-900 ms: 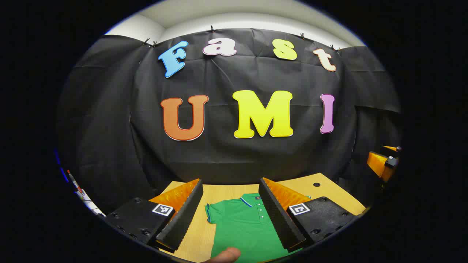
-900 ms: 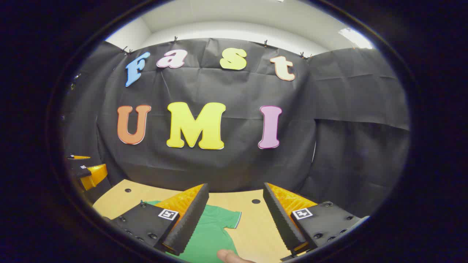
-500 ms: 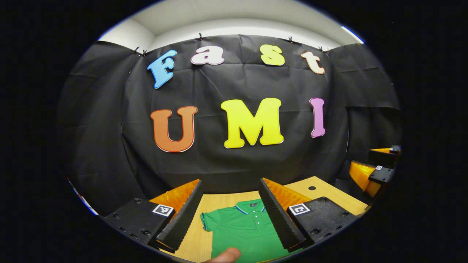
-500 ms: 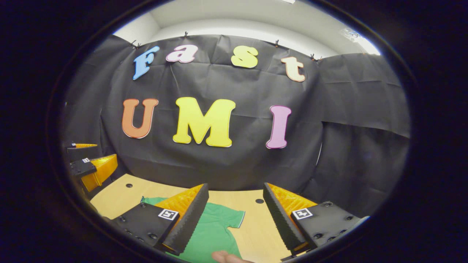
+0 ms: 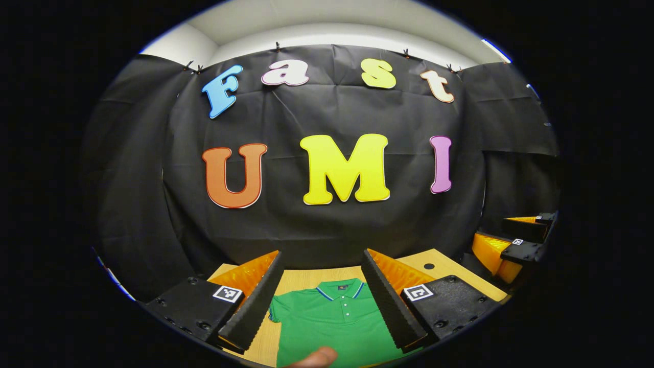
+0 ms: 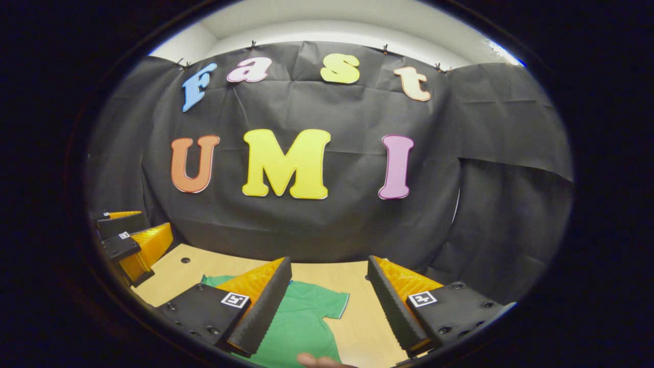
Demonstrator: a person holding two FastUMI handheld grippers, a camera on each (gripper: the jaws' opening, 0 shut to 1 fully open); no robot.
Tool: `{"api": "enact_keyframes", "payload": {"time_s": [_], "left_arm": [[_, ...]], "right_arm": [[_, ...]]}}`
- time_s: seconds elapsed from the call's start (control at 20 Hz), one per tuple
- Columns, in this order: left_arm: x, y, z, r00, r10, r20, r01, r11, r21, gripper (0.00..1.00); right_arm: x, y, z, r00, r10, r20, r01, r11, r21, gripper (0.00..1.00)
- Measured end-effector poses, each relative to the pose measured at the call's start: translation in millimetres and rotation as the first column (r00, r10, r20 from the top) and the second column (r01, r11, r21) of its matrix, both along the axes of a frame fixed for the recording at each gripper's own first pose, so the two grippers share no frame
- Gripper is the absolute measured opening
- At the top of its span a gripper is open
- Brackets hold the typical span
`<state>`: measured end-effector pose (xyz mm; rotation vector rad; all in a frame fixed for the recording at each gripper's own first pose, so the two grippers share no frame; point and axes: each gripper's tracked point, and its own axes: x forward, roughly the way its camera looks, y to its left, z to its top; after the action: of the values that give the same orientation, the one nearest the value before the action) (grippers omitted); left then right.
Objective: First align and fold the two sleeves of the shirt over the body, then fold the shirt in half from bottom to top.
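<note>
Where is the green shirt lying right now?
The green shirt lies flat on the wooden table, collar toward the wall, between the left tongs' open fingers; in the right gripper view its sleeve shows.

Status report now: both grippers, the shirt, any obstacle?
Left gripper open, right gripper open, both above table. Green shirt flat, sleeves unfolded. No obstacle seen.

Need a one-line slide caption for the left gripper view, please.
Open left gripper above the flat green polo shirt on the wooden table.
</note>
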<state>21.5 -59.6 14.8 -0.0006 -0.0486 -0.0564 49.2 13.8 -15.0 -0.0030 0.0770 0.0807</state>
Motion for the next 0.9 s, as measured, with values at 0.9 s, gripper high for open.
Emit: {"api": "enact_keyframes", "payload": {"time_s": [0.9], "left_arm": [[10, 64, -37, 0.968, 0.237, -0.083, -0.237, 0.971, 0.010, 0.99]], "right_arm": [[187, -52, -197, 0.900, -0.091, -0.427, 0.090, 0.996, -0.022, 0.97]]}}
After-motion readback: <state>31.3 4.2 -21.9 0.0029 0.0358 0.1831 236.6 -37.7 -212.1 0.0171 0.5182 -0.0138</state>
